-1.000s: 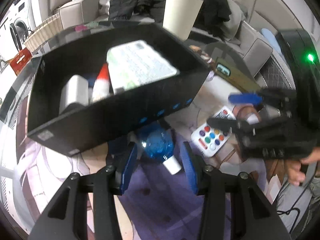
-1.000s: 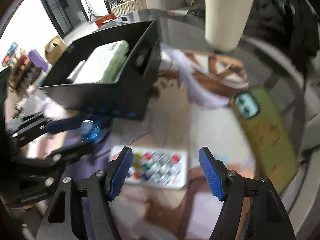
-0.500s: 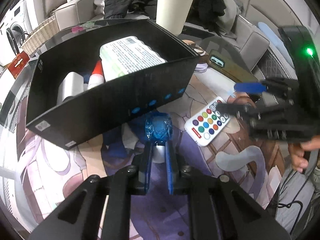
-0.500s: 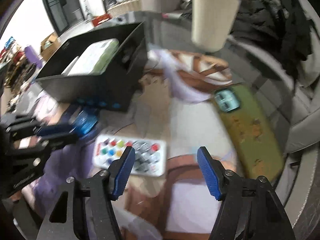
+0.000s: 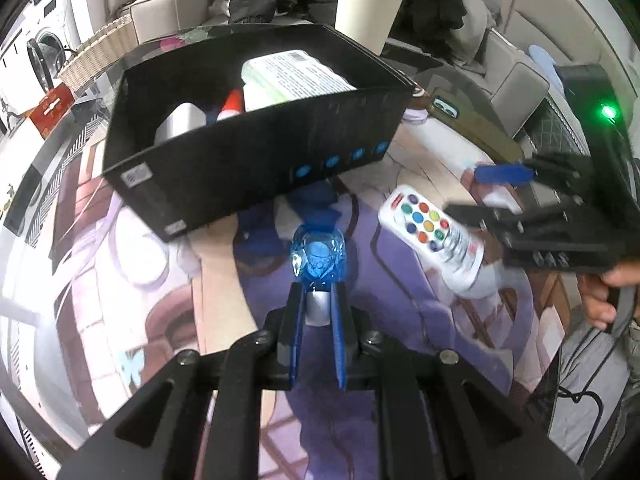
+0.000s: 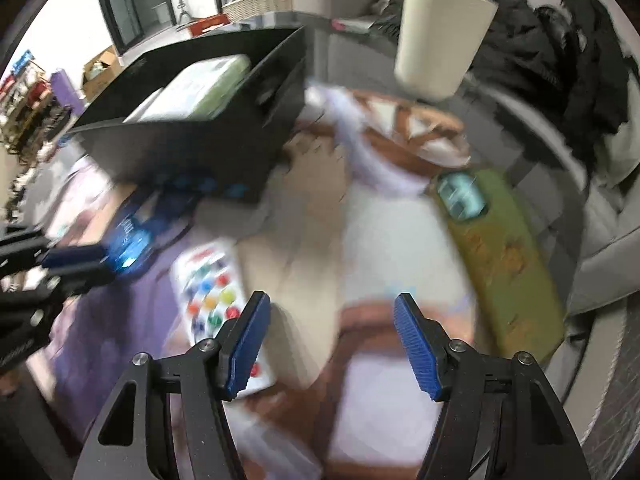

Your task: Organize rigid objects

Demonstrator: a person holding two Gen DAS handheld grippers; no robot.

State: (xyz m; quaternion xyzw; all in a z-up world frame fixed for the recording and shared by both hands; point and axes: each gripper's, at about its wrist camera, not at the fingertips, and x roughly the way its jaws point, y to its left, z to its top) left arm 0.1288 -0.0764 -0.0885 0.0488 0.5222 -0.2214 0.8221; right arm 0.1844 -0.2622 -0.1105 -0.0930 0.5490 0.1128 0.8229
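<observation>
Left gripper (image 5: 318,312) pinching silver neck of small blue glass bottle (image 5: 319,258) at frame centre, black open cardboard box (image 5: 256,168) above, right gripper (image 6: 332,340) spread, empty, white multicoloured-button remote (image 6: 216,300) lower left.

The table (image 5: 120,288) is covered by a printed mat in purple, tan and white, with a dark glassy rim showing at its far edge. On it stand a black box (image 5: 240,176) at the far left and a cream cup (image 5: 366,8) behind it. A white remote (image 5: 430,226) with coloured buttons lies to the right of the box, and a phone (image 5: 472,126) in an olive case lies beyond the remote near the right edge.
</observation>
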